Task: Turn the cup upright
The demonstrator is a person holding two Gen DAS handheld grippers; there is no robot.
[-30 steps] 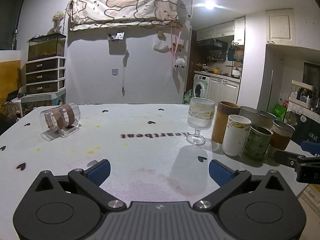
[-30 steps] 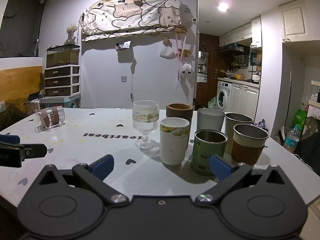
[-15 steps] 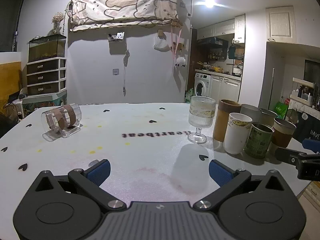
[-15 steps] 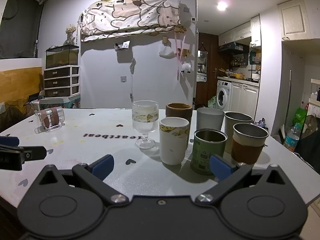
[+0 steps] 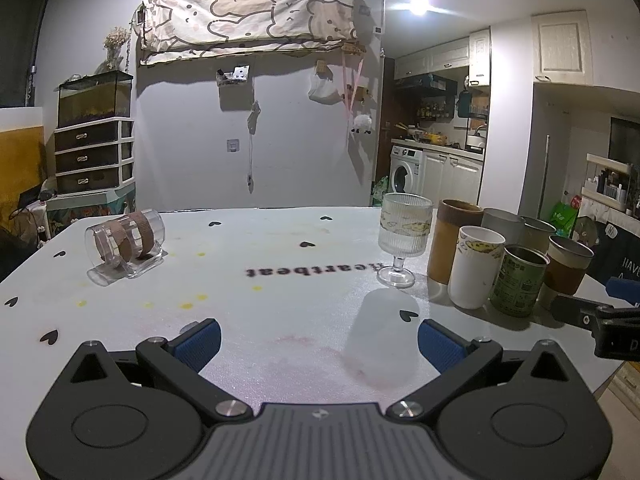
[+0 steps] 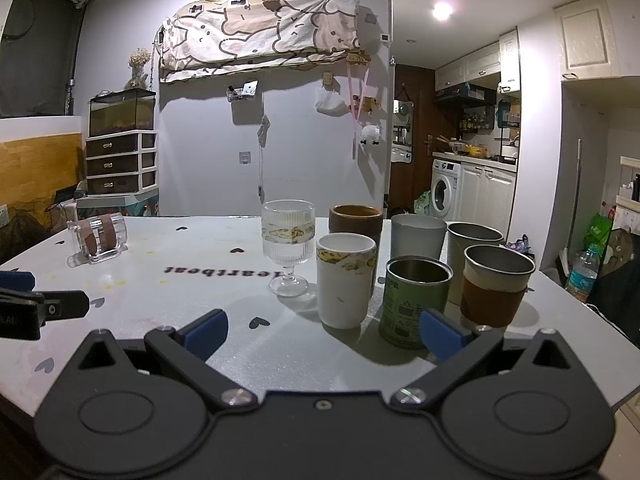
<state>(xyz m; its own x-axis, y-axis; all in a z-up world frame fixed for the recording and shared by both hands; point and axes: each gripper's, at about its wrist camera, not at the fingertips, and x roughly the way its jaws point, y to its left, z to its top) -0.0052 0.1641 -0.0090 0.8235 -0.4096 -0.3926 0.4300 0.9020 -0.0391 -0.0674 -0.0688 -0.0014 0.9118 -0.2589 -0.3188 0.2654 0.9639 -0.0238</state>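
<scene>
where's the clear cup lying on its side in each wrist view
Left wrist: the clear cup lies on its side at mid-left on the table.
Right wrist: the same cup is smaller, at the far left edge of the table.
Shared landmark: the ribbed stemmed glass, standing right of the cup in both.

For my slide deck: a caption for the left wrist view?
Open left tongs face a tipped clear cup on the table.

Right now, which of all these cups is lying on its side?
The clear cup with brown bands, alone on the table's left. Every other cup stands upright in the cluster at right.
</scene>
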